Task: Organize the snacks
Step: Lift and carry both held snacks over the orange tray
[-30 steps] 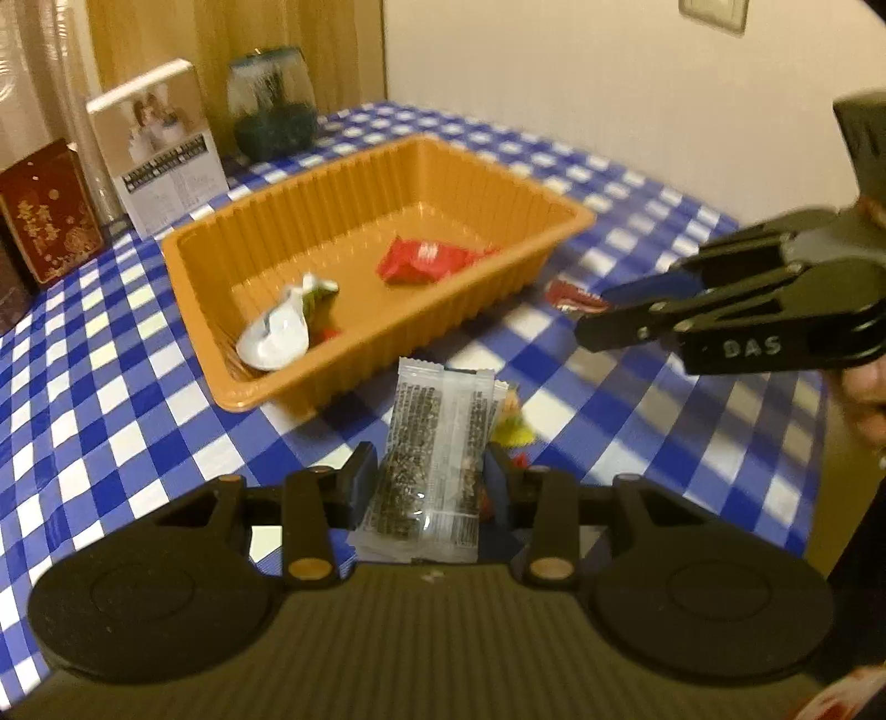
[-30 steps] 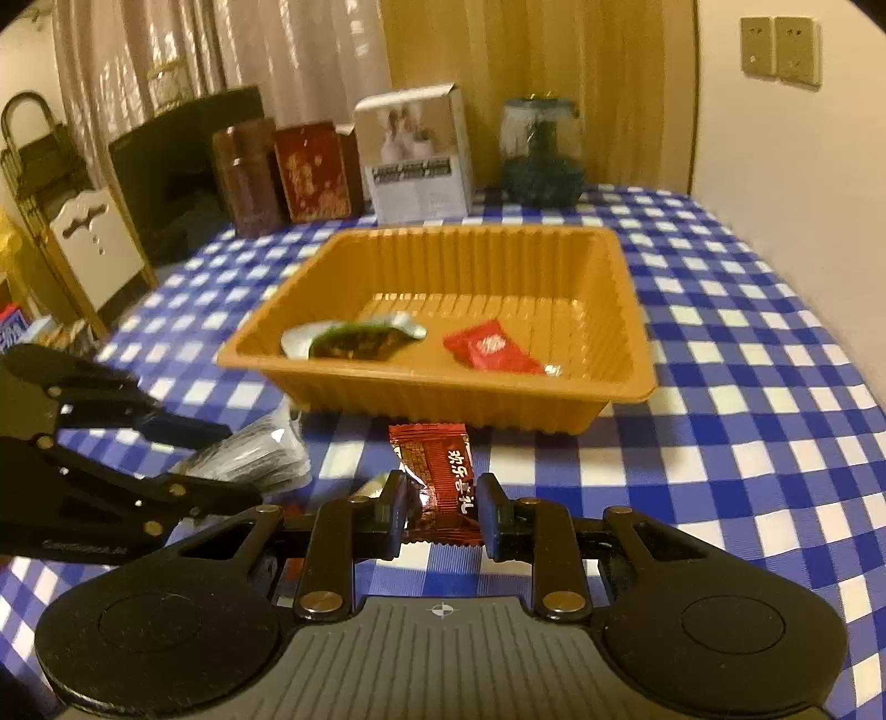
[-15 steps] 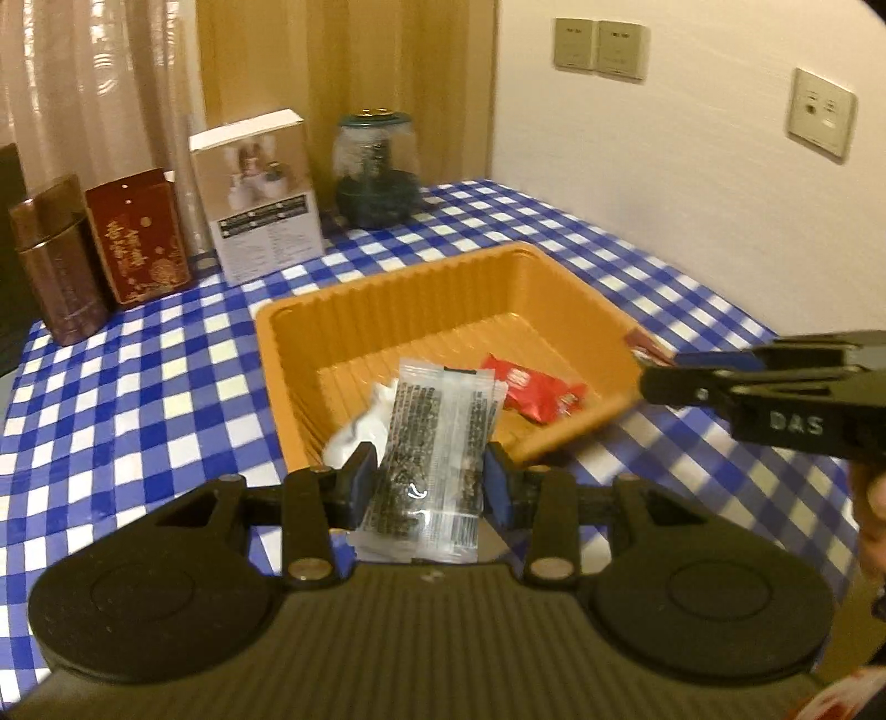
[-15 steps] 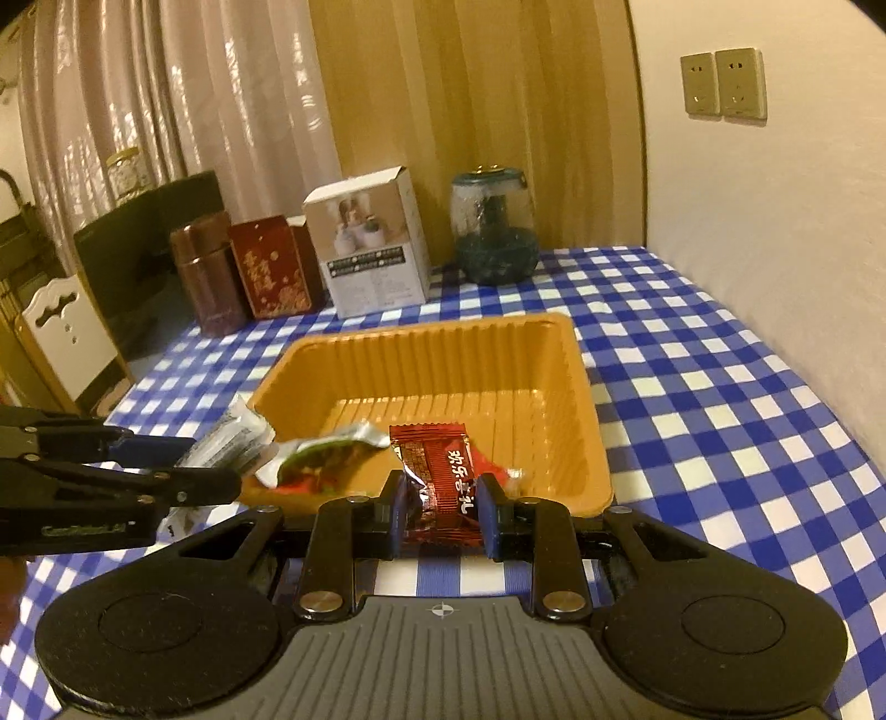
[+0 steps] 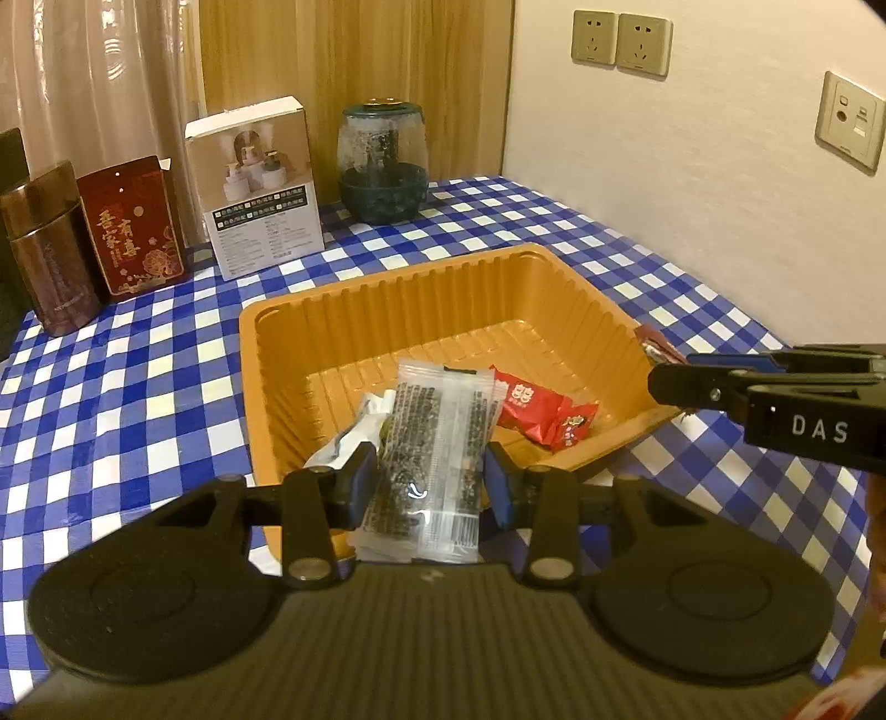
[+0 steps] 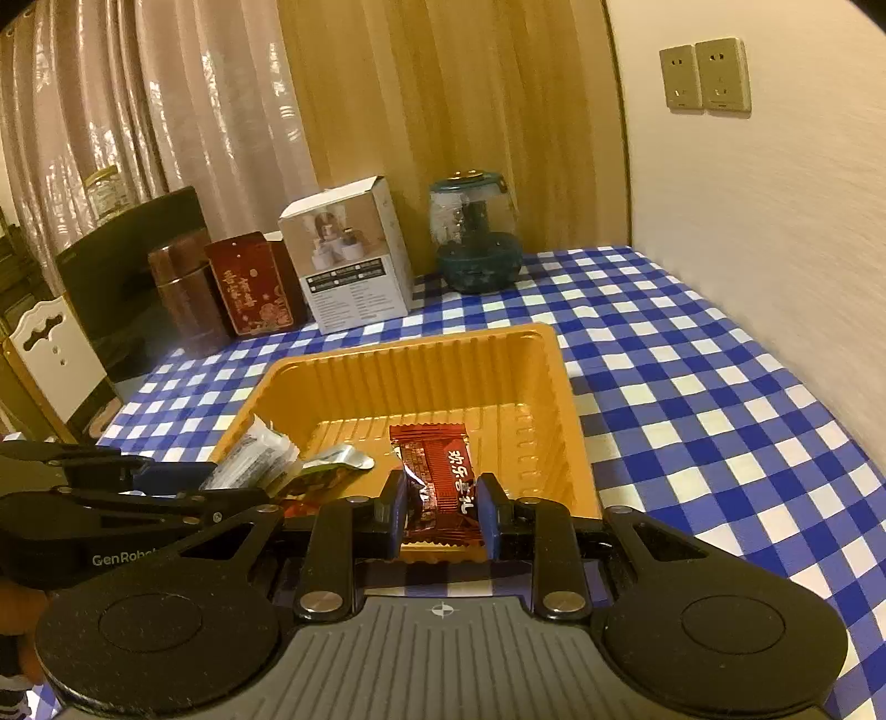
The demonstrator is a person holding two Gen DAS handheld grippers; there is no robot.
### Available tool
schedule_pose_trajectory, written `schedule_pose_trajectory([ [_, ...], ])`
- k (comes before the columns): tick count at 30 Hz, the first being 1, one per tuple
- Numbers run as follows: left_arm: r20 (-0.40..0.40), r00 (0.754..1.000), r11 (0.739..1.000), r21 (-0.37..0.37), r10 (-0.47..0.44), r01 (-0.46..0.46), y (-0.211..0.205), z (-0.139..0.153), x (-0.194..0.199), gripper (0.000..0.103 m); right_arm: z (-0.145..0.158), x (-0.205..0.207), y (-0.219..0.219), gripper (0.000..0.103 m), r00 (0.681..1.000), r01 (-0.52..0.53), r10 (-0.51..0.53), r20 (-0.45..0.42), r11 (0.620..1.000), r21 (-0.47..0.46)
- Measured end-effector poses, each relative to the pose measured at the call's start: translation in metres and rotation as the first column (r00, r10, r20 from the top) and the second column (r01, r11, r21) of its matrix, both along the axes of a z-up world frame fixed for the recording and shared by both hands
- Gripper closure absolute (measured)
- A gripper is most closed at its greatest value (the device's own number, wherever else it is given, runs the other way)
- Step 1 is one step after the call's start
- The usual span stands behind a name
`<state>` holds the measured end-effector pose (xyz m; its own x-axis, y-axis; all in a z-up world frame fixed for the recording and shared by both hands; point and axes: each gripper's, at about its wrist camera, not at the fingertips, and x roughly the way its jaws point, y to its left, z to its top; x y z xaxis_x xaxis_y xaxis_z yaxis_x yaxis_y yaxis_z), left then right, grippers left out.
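Observation:
An orange plastic tray (image 5: 387, 299) sits on the blue checked table; it also shows in the right wrist view (image 6: 421, 365). My left gripper (image 5: 431, 487) is shut on a clear packet of dark seeds (image 5: 437, 443), held above the tray's near edge. My right gripper (image 6: 440, 515) is shut on a dark red candy packet (image 6: 443, 476), held above the tray's near right edge. Inside the tray lie a red candy (image 5: 531, 410) and a white-green wrapper (image 5: 354, 432). The right gripper shows from the side in the left wrist view (image 5: 670, 376), the left gripper in the right wrist view (image 6: 210, 487).
At the back of the table stand a brown canister (image 5: 47, 249), a red box (image 5: 133, 221), a white box (image 5: 260, 188) and a glass jar (image 5: 385, 166). A wall with sockets (image 5: 620, 44) runs along the right. A chair (image 6: 50, 360) stands left of the table.
Both grippers rose and moved forward from the table in front of the tray to above it, each keeping its packet. The views tilted up toward the wall.

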<state>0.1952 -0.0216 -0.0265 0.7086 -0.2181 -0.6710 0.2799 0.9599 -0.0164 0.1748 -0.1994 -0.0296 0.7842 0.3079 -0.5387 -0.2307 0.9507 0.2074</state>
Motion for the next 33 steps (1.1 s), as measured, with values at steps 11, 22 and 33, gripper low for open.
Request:
schedule_pose_trajectory([
  [11,0.000,1.000,1.000,0.002,0.005,-0.005,0.000,0.000,0.001,0.065,0.001,0.001,-0.001,0.076,1.000,0.005,-0.005,0.000,1.000,0.004],
  [22,0.033,0.995,0.995,0.001,0.099,-0.099,0.037,0.015,0.007,0.065,0.004,0.007,-0.010,0.076,0.999,0.033,-0.033,0.002,0.999,0.017],
  [33,0.041,0.995,0.996,0.001,0.092,-0.092,0.031,0.019,0.018,0.065,0.008,0.020,-0.016,0.076,0.998,0.061,-0.061,0.007,0.997,0.045],
])
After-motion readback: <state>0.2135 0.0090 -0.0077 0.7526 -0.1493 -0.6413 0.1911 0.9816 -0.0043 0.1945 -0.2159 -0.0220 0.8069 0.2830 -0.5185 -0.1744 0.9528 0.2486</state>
